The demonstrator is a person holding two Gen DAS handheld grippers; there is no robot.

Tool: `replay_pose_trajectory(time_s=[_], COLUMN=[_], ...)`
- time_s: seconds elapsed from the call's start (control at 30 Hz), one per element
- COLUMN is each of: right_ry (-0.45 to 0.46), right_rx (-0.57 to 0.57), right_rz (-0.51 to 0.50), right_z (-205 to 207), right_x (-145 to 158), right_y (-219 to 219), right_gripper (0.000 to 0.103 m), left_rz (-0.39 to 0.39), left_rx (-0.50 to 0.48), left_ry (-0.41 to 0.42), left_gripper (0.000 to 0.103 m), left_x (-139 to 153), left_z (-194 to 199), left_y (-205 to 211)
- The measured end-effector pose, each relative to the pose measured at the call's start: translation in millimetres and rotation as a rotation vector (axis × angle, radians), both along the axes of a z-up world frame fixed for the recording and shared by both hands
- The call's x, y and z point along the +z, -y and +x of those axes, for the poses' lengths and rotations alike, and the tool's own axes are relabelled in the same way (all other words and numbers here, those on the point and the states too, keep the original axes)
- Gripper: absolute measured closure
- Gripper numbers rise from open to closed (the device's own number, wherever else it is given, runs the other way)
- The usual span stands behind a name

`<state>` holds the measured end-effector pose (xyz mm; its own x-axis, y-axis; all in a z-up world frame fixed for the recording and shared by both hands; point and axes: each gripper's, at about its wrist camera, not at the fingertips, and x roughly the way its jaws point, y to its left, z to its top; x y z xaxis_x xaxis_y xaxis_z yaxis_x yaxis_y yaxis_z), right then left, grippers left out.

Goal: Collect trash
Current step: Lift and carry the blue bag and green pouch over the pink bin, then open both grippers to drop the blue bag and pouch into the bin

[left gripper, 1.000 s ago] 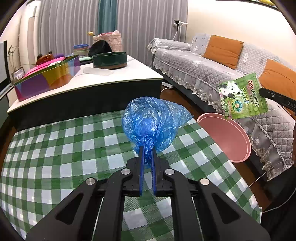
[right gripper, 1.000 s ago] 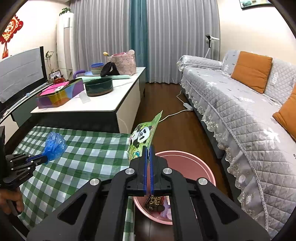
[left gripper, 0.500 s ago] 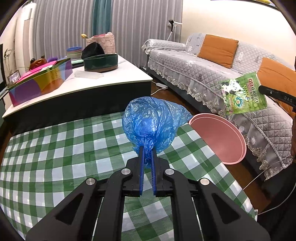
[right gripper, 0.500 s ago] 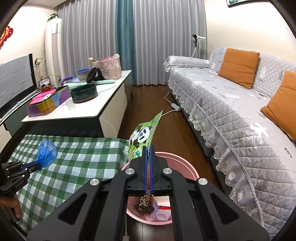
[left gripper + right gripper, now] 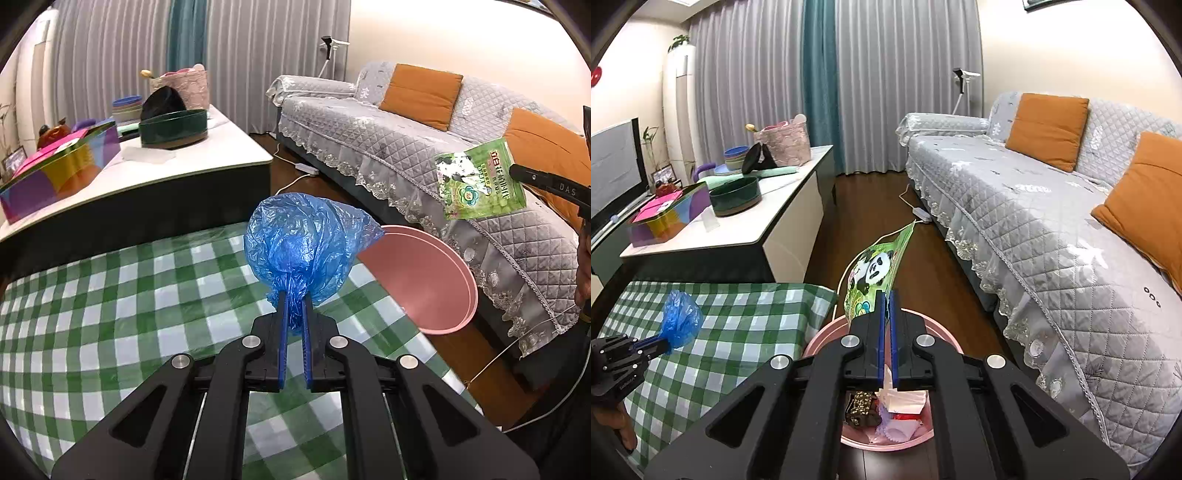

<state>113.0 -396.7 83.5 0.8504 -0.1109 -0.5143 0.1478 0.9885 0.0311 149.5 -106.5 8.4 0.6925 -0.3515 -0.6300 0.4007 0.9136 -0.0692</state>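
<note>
Left wrist view shows the left gripper (image 5: 294,310) clamped on the gathered neck of a crinkled, translucent blue plastic bag (image 5: 304,251), which balloons above the green-checked surface (image 5: 110,295). The right gripper (image 5: 885,306) pinches a green panda-printed snack packet (image 5: 875,273) over the pink bin (image 5: 827,332) beside the surface. The bin's contents are mostly hidden behind the gripper; only crumpled wrappers (image 5: 901,406) show.

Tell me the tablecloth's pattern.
Green and white checks on the tablecloth; clearest in the left wrist view.
</note>
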Motion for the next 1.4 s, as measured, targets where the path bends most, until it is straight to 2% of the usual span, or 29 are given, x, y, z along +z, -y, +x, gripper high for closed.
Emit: replay_pose_trajectory(time_s=[0.6,1.33,1.4], right_ry=[-0.006,-0.063,-0.061], right_rx=[-0.041,-0.067,-0.079], right_rz=[-0.028,-0.049,-0.047], right_z=[9.4,28.8,29.5], right_x=[-5.2,-24.8,-25.7], right_y=[11.2,21.5,23.9], right_gripper=[0.100,0.100,0.097], left_rz=[-0.004,0.027,0.020], left_rx=[-0.080,-0.177,-0.205], left_ry=[0.005,-0.035,-0.048], left_gripper=[0.097,0.096,0.093], left_x=[3.4,-21.4,-22.6], left_z=[19.9,42.5,45.0], left_y=[61.0,130.0,137.1])
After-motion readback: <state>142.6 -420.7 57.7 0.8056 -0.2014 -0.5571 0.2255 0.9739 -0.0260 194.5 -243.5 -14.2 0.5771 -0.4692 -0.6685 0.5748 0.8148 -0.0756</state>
